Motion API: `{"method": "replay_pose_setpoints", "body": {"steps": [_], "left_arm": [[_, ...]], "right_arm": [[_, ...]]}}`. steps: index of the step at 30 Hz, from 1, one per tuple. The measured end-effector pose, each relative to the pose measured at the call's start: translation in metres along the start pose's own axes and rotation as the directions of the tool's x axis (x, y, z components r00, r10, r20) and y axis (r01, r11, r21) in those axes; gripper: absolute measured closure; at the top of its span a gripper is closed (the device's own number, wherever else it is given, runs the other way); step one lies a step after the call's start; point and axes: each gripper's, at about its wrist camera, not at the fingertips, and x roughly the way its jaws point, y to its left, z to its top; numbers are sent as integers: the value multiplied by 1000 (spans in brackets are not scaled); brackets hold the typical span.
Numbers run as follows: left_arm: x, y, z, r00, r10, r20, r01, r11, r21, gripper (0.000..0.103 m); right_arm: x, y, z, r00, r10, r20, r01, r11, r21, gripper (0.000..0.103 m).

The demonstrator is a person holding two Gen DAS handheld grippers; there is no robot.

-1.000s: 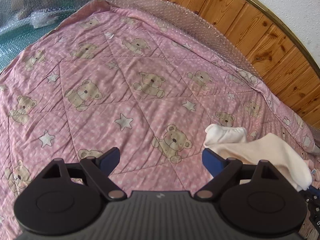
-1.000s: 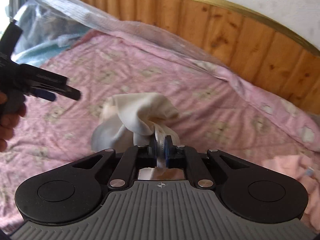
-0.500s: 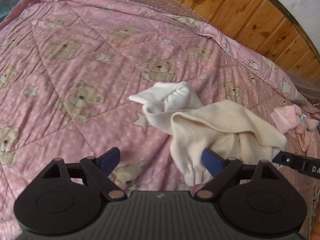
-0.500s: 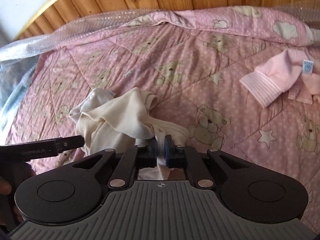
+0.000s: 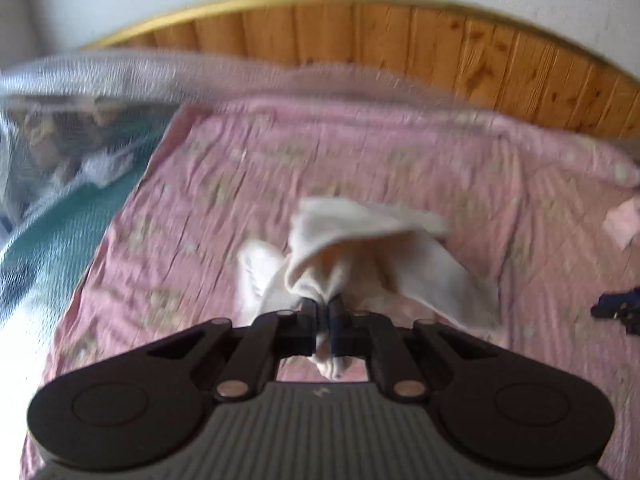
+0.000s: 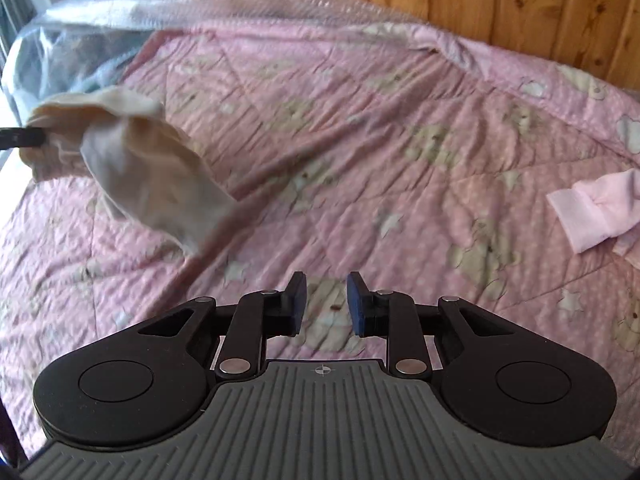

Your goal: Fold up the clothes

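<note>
Nearby, pink garment (image 6: 596, 210) lies on quilt (image 6: 360, 128).

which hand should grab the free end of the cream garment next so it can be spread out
Right. The right tongs are open and empty over the quilt, while the left tongs are shut on the cream garment, which hangs bunched and needs a second grip.

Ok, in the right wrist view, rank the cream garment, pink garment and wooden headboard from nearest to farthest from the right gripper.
From the right gripper:
1. Cream garment, front-left, hanging from the left gripper.
2. Pink garment, on the quilt, right; nearly as close, so 1 and 2 are uncertain.
3. Wooden headboard, far edge.
</note>
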Motion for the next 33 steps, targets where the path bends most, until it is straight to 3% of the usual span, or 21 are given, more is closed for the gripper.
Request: {"method": "replay_pose_setpoints", "body": {"steps": [4,5,8,12,13,15,16,17,20,23,25,30,33], "left_arm": [[23,34,-38,996,18,-89,-26,995,-93,95],[24,41,-45,996,-4,-93,-8,991,-132,93],[23,49,-61,997,-23,-69,9,980,-200,82],[31,46,-66,999,-32,-31,22,962,-274,60],[34,44,-65,999,-29,-21,21,957,-289,57],[24,46,-58,999,-39,13,41,961,-273,68],[18,47,-55,998,-46,30,53,964,-260,97],[12,49,-51,997,-54,48,64,967,-247,96],[-7,53,-41,992,-77,100,97,973,-208,96],[-64,76,-29,977,-114,182,141,979,-146,96],[-90,91,-15,973,-111,203,135,984,-112,96],[-96,87,17,979,-46,200,45,999,11,96],[-95,60,-10,983,-106,147,87,988,130,96]], "right_arm": [[11,50,8,997,82,7,-82,994,-76,74],[12,66,12,994,108,20,-105,989,-103,64],[20,110,26,984,167,55,-155,971,-180,48],[69,139,56,991,121,56,-110,980,-168,45],[83,141,62,993,113,45,-105,983,-150,49],[84,141,73,992,108,61,-98,983,-154,63],[80,140,78,991,108,75,-95,982,-163,87],[77,140,83,990,108,89,-92,981,-171,99],[53,132,100,981,114,155,-86,981,-177,101],[-30,99,121,938,119,326,-89,990,-105,101],[-60,73,129,925,73,374,-56,997,-56,101],[-51,33,133,943,-23,331,3,998,58,101],[-42,29,117,947,-64,314,49,997,57,101]]}}
